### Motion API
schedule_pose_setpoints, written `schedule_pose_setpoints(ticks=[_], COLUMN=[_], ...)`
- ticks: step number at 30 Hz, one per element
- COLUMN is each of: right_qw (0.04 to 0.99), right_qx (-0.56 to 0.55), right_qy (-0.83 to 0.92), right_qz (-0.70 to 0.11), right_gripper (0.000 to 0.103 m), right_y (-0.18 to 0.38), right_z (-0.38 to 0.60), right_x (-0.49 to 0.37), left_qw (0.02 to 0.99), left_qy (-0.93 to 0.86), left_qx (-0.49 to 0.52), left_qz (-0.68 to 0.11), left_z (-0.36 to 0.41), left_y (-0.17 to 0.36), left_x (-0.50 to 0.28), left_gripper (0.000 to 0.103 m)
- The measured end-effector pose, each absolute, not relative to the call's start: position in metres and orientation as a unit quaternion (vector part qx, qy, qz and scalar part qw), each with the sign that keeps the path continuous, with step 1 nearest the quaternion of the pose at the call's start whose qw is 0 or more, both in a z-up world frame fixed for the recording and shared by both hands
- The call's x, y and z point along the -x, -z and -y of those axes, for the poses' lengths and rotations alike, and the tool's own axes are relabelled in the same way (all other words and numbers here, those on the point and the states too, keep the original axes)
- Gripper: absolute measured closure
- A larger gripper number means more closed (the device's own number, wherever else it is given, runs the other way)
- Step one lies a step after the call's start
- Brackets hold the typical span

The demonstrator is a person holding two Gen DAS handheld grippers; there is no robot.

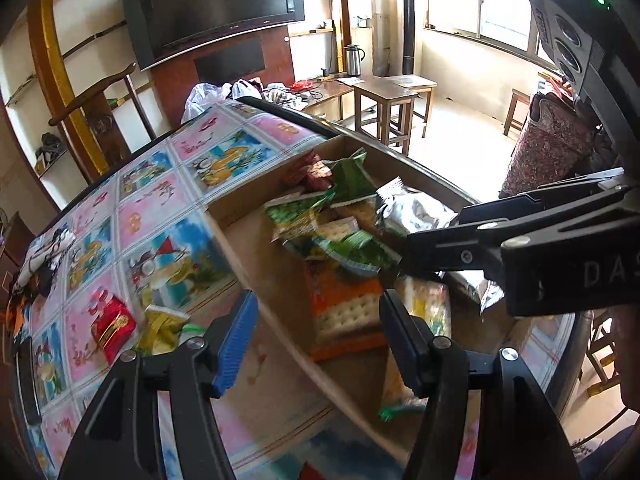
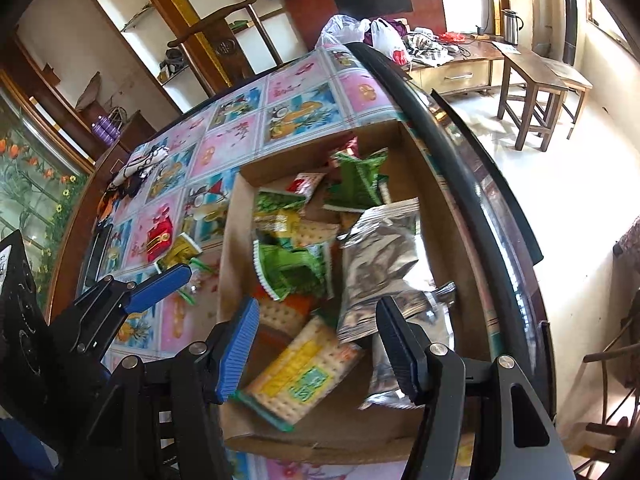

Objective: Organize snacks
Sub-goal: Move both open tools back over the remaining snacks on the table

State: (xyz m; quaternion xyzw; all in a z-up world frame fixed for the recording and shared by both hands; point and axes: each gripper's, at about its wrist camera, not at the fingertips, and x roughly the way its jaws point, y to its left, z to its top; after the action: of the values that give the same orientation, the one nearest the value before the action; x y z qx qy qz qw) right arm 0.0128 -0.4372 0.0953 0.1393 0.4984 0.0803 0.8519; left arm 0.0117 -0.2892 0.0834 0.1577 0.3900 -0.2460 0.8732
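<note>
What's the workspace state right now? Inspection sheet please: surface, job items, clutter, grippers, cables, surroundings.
Surface: table under a patterned pink and blue cloth.
Job's things: cardboard box holds green packets, a silver bag and cracker packs; red packet and yellow-green packet lie outside on the cloth.
Clutter: dark patterned fabric at the far table edge.
Grippers: left gripper open, empty; right gripper open, empty, over the box.
Cables: nothing seen on the table.
Surroundings: TV, wooden chair, stools, kettle.

Both grippers: black angular frames, silver round screws at joints; left gripper (image 1: 318, 340) and right gripper (image 2: 318, 344) each with one blue ribbed pad, one black
</note>
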Motion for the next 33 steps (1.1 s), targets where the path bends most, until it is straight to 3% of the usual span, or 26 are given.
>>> schedule_pose_setpoints(ticks=[9,19,28,33], right_qw=[0.849,0.835,0.807,0.796], right_qx=[-0.129,-0.108,-0.144,-0.155], right_qy=[-0.103,-0.152,-0.164,-0.138], right_qz=[-0.501,-0.518,-0.549,-0.569], right_gripper=[0.037,0.037,0.039,0.045], right_y=[-0.097,-0.094,-0.074,-0.045], right_z=[0.39,0.322,0.268,0.244], right_x=[-0.002,-0.014,-0.091,-0.144], left_qw=[0.88,0.869,0.871,0.873], left_qy=[0.203,0.085,0.068,0.067], left_qx=[-0.115,-0.043,-0.041,-0.049], left_qz=[-0.414,-0.485,-0.485,-0.48], left_z=[0.206,0.074,0.026,0.004], left_y=[-0.069,-0.012,-0.017,-0.023], left_x=[0.01,0.019,0.034,0.046], left_gripper=[0.041,0.041,0.041,0.041])
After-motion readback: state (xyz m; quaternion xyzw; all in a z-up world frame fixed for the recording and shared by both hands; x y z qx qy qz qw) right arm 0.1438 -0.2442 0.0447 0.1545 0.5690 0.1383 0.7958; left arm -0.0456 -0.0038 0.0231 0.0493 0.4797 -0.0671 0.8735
